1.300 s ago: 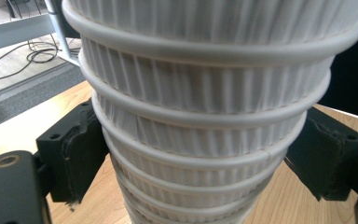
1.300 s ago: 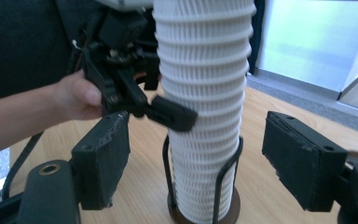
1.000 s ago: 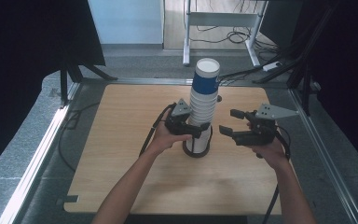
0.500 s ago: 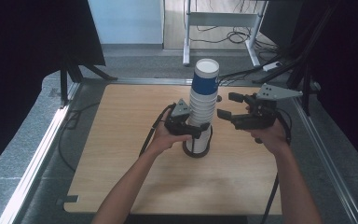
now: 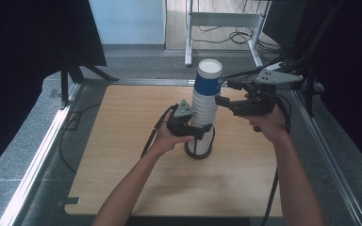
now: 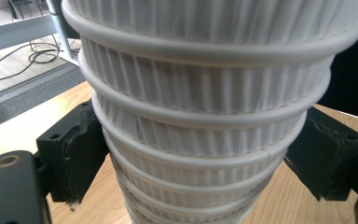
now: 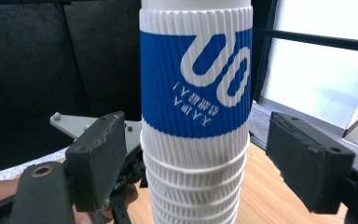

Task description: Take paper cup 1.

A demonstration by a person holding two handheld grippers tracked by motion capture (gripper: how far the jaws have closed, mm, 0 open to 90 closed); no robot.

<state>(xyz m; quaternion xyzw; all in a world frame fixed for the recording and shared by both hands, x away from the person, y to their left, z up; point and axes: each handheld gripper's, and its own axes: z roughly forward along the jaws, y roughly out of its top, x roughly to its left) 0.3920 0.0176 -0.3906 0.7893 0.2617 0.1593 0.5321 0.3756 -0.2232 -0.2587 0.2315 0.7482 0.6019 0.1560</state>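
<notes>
Left claw (image 5: 202, 132) clamps cup stack (image 5: 203, 108) low; right claw (image 5: 222, 92), just opening, straddles its top.

Upside-down "08" on top cup (image 7: 196, 70)

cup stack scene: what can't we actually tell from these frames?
- Number of cups in the stack: left gripper covers the lower rims in the high view; both gripper views cut the stack off.
- Top cup print: upside down, small characters unreadable in the right gripper view.
- Right gripper contact: pads look clear, gap unclear.
</notes>
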